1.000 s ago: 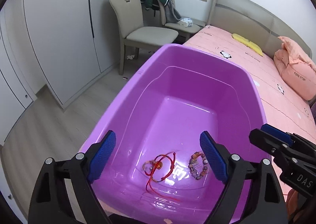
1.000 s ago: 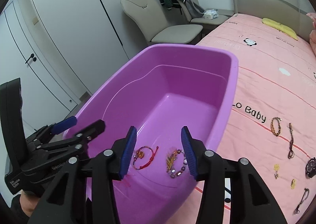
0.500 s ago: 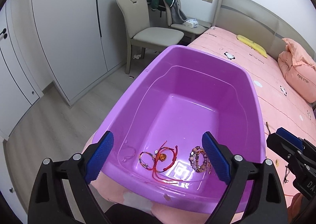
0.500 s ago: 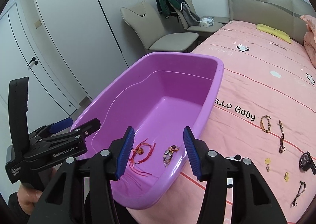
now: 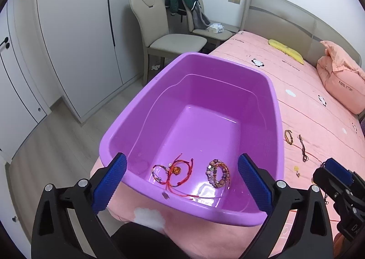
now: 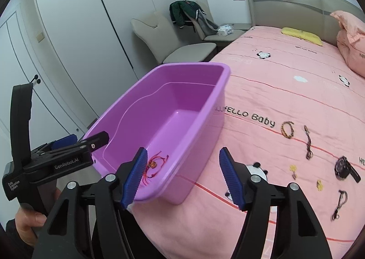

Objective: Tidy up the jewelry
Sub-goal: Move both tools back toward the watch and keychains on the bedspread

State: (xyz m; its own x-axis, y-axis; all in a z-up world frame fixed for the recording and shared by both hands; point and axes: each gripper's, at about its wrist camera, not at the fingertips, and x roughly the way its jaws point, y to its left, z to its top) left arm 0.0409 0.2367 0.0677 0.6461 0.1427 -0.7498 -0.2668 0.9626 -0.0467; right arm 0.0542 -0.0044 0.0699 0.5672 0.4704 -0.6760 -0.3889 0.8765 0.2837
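Observation:
A purple plastic tub stands on the pink bed's left edge. Inside lie a red string bracelet and a beaded bracelet. My left gripper is open and empty, above the tub's near rim. My right gripper is open and empty, over the tub's right near corner. On the bedspread right of the tub lie a braided bracelet, a dark cord, a black watch, small yellow charms and another cord piece.
The pink bedspread has a pink pillow and a yellow item near the headboard. Beige chairs, one with a dark jacket, stand by white wardrobes. The floor lies left of the bed.
Both grippers have pulled back from inside the tub toward its near edge. The right gripper has swung right and opened wider, bringing the jewelry on the bedspread into view.

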